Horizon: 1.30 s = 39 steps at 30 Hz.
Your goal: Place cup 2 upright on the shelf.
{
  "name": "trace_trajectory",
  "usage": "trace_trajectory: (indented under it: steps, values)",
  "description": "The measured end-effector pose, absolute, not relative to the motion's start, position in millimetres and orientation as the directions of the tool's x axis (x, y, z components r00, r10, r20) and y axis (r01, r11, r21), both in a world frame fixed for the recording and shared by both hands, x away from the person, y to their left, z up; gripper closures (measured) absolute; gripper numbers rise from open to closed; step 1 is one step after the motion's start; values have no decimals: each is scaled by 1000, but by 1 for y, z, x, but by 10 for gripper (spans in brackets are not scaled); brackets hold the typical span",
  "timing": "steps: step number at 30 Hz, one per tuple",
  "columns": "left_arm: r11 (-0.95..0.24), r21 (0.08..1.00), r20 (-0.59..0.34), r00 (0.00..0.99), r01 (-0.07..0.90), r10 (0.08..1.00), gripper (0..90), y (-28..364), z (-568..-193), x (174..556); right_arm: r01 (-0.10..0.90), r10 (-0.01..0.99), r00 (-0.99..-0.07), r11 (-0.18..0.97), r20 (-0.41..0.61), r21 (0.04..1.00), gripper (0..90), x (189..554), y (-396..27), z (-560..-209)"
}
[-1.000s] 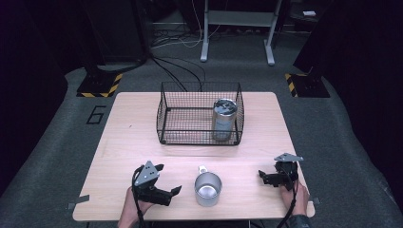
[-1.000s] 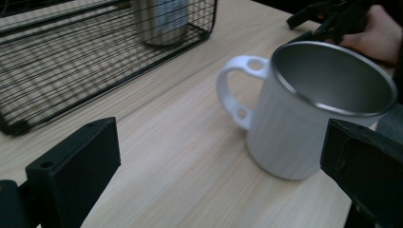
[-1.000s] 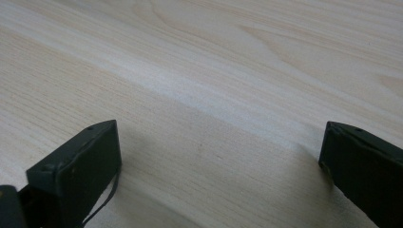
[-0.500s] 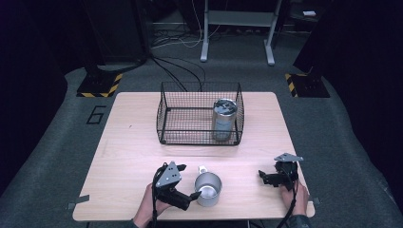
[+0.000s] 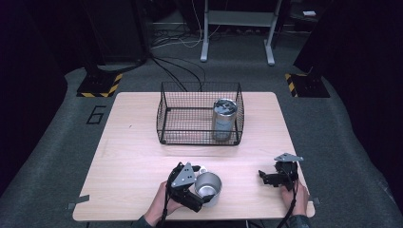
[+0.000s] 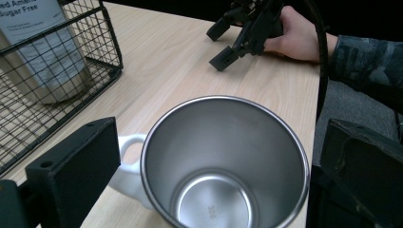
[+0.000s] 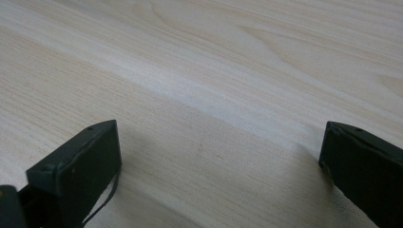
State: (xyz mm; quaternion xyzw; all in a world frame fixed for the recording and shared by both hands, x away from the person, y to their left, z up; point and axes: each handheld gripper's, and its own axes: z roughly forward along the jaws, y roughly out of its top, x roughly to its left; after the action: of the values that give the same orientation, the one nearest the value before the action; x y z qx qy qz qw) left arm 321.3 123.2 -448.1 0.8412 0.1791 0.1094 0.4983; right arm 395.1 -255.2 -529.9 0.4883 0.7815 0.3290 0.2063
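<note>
One upright steel mug [image 5: 208,188], mouth up, between the left hand-held gripper [image 5: 202,187] jaws

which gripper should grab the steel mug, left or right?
Left. The left gripper already has its open jaws on either side of the shiny steel mug with the white handle. The right gripper sits apart over bare wooden table, jaws open.

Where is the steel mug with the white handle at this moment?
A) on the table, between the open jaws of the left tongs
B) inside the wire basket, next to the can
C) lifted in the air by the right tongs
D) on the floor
A: the steel mug stands on the table, and the left tongs have one open jaw on each side of it.
</note>
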Motion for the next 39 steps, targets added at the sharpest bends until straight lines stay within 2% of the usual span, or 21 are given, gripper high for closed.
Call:
trace_trajectory:
  steps: [13,16,39]
  values:
    - [-470,863,16,921,184,390,1,109,-460,326,627,899,-439,307,-2,716,0,395,-255,-530]
    - [-474,862,26,918,180,395,30,107,-463,327,627,899,-438,307,-1,716,0,395,-255,-530]
    - [-467,874,73,915,133,397,65,110,-467,323,626,897,-442,313,-6,715,0,395,-256,-530]
